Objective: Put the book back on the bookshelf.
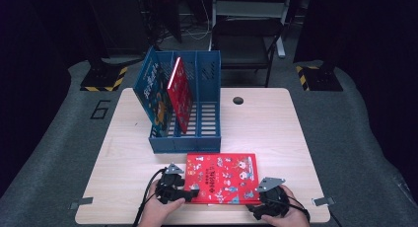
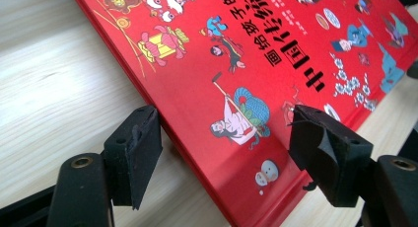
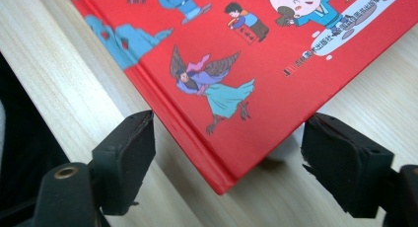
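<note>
left claw (image 2: pixel 224 153) and right claw (image 3: pixel 226 160), jaws apart, straddle the near corners of the red book (image 1: pixel 222 177) lying flat at the lower centre of the table (image 1: pixel 276 123). best to clamp both corners evenly before lifting toward the blue file rack (image 1: pixel 185 118).

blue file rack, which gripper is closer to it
Left. The left gripper sits at the flat red book's near left corner, just below the blue file rack. The right gripper is at the book's near right corner, farther off.
</note>
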### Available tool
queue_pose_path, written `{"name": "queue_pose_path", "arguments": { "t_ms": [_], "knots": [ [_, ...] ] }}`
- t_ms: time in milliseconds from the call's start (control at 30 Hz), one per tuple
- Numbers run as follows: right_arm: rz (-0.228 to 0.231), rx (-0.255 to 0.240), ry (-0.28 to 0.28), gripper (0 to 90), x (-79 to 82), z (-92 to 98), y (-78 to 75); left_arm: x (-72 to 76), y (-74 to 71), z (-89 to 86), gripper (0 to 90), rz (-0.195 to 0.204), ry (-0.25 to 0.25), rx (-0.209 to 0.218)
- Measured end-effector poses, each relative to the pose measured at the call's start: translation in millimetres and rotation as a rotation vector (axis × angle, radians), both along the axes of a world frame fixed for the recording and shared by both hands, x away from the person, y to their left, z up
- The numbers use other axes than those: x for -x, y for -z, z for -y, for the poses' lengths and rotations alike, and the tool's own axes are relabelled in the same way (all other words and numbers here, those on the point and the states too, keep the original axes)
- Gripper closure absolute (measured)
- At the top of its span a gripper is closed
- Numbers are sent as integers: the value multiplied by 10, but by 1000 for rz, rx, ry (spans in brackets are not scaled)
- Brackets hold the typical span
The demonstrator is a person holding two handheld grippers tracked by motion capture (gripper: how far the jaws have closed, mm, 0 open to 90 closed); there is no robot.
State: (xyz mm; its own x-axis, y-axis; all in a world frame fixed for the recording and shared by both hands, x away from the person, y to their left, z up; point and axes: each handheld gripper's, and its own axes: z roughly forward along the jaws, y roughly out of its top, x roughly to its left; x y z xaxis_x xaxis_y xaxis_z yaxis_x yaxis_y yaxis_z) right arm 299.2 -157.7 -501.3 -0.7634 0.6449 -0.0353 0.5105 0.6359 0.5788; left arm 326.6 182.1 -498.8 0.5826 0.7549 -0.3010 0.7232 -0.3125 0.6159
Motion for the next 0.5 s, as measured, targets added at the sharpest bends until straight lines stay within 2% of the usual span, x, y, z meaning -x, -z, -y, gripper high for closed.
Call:
{"name": "queue_pose_path", "arguments": {
  "t_ms": [100,133,233,300,367,433,500],
  "knots": [
    [3,11,-16,212,-20,-55,1,11,0,-62,286,-3,-10,1],
    [-1,7,-20,213,-32,-74,0,16,7,-79,290,2,-21,6],
    [-10,-17,-33,217,-82,-105,-3,29,17,-153,291,-21,-37,29],
    [-17,-26,-42,226,-98,-102,-6,35,21,-169,275,-16,-41,25],
    [-25,-33,-46,229,-108,-88,-10,54,36,-207,250,-38,-42,40],
    [-25,-37,-47,238,-116,-69,-14,57,48,-220,227,-42,-36,34],
    [-29,-37,-51,241,-119,-52,-19,74,65,-232,221,-68,-39,46]
  ]
}}
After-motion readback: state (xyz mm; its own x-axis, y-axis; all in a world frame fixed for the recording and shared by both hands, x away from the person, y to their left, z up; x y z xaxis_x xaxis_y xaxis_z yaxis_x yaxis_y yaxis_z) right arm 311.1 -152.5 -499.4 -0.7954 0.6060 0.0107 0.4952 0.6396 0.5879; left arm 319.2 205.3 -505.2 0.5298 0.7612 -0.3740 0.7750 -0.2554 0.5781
